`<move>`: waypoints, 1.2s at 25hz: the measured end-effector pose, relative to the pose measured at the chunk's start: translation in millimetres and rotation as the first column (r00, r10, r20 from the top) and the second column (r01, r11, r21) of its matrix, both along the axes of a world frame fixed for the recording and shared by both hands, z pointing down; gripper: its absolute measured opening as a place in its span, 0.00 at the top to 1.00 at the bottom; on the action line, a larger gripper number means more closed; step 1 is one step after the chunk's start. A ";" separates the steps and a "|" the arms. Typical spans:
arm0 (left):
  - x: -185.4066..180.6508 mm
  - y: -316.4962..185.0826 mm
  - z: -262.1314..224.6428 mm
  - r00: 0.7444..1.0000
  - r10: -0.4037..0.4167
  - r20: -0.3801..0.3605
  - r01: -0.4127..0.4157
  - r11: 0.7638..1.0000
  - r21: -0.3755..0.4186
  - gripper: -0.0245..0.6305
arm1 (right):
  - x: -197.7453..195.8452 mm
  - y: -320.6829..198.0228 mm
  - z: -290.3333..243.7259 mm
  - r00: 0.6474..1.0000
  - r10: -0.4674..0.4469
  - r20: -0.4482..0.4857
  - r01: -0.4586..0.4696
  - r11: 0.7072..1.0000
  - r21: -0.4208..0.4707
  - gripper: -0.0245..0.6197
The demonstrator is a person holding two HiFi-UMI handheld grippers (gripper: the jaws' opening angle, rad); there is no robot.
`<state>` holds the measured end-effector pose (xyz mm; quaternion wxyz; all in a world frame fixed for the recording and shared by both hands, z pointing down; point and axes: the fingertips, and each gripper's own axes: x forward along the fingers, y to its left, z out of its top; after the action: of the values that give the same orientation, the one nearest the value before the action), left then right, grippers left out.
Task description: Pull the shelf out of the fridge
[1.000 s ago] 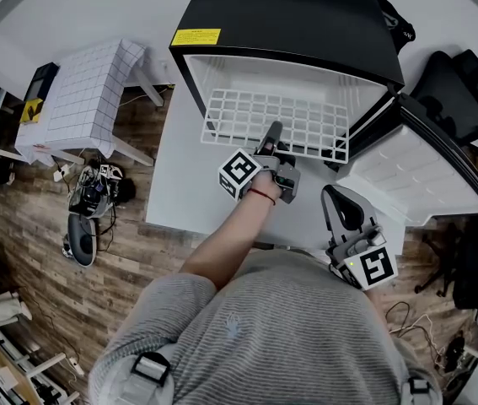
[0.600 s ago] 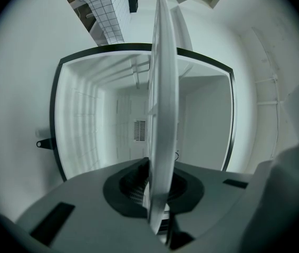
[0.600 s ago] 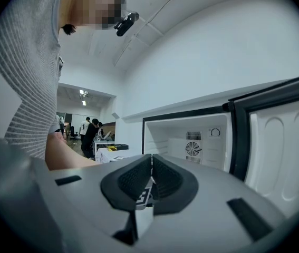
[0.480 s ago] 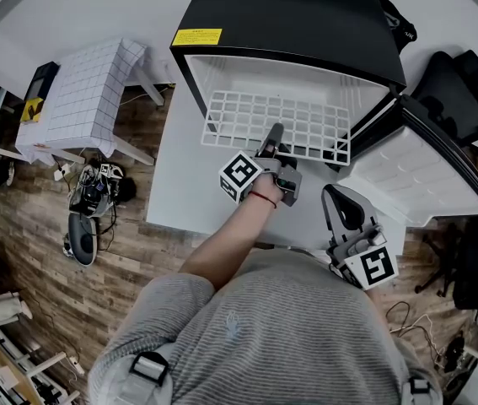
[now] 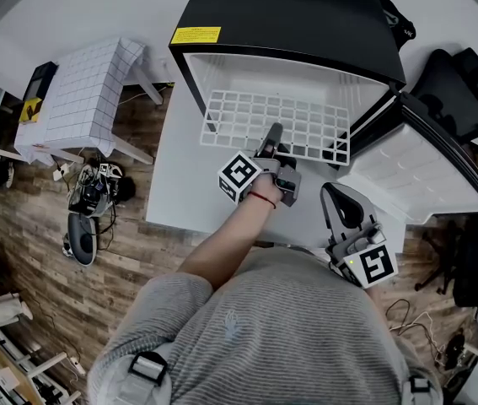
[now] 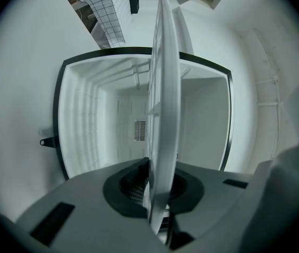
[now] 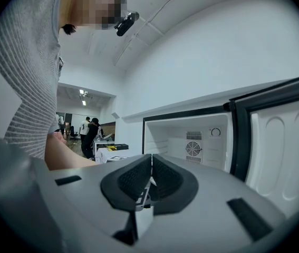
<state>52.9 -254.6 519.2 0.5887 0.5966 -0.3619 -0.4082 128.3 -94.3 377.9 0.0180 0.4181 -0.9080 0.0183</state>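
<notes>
Left tool (image 5: 271, 138) pinches the front edge of the wire shelf (image 5: 243, 115), which is partly out of the fridge (image 5: 289, 24), unmoved since a second ago. The right tool (image 5: 340, 201) is pressed together and empty.

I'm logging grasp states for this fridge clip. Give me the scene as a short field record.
fridge: black box-shaped fridge, door open, on white table
shelf: white wire grid shelf, partly out of the fridge
left gripper: jaws shut on the shelf's front edge
right gripper: jaws together, empty, clear of the shelf
</notes>
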 end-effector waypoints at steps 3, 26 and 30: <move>0.9 1.9 -0.9 1.000 -0.001 0.000 0.001 1.000 -0.003 0.91 | 1.1 0.2 0.5 1.000 0.002 0.001 -0.002 1.000 -0.003 0.94; -1.1 14.5 -2.1 1.000 -0.001 -0.003 0.001 1.000 -0.005 0.91 | -2.3 -5.0 -0.1 1.000 -0.006 0.003 0.006 1.000 -0.001 0.94; -0.9 14.5 -1.9 1.000 0.005 0.002 -0.005 1.000 0.006 0.91 | -2.7 -5.5 -1.7 1.000 -0.005 0.005 0.005 1.000 -0.001 0.94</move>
<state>52.0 -240.1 517.3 0.5877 0.5994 -0.3597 -0.4073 125.7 -99.9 376.3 0.0158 0.4158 -0.9091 0.0198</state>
